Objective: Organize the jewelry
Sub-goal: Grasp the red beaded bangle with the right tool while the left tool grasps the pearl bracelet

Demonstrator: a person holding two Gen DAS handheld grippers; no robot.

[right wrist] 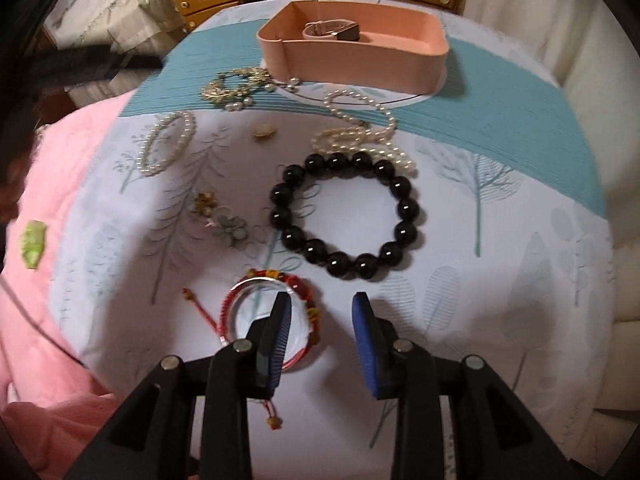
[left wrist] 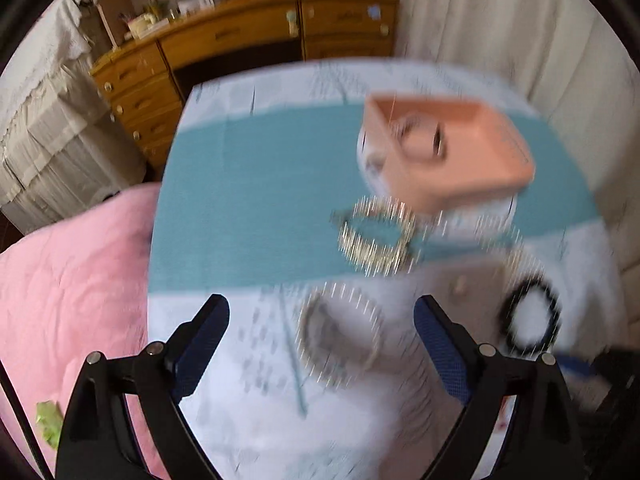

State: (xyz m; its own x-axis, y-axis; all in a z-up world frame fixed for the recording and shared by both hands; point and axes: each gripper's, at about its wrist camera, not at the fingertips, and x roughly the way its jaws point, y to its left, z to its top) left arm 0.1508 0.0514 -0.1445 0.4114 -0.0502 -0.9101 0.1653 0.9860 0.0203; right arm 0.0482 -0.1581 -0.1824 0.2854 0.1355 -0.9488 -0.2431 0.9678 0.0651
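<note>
A pink open box (right wrist: 360, 58) stands at the back of the bed with a watch (right wrist: 330, 31) inside; it also shows in the blurred left wrist view (left wrist: 452, 156). A black bead bracelet (right wrist: 348, 214) lies mid-sheet. A red cord bracelet with a clear bangle (right wrist: 264, 304) lies under the right gripper's left finger. Pearl strands (right wrist: 360, 136), a pearl bracelet (right wrist: 166, 144) and a gold piece (right wrist: 236, 88) lie further back. My right gripper (right wrist: 322, 320) is open and empty. My left gripper (left wrist: 322, 320) is open wide above a pearl bracelet (left wrist: 338, 340).
The jewelry lies on a white and teal tree-print sheet (right wrist: 500, 216). A pink quilt (right wrist: 36, 320) lies on the left. A wooden dresser (left wrist: 240, 48) stands behind. Small flower earrings (right wrist: 224, 220) lie left of the black bracelet. A white cushioned wall (right wrist: 600, 80) is on the right.
</note>
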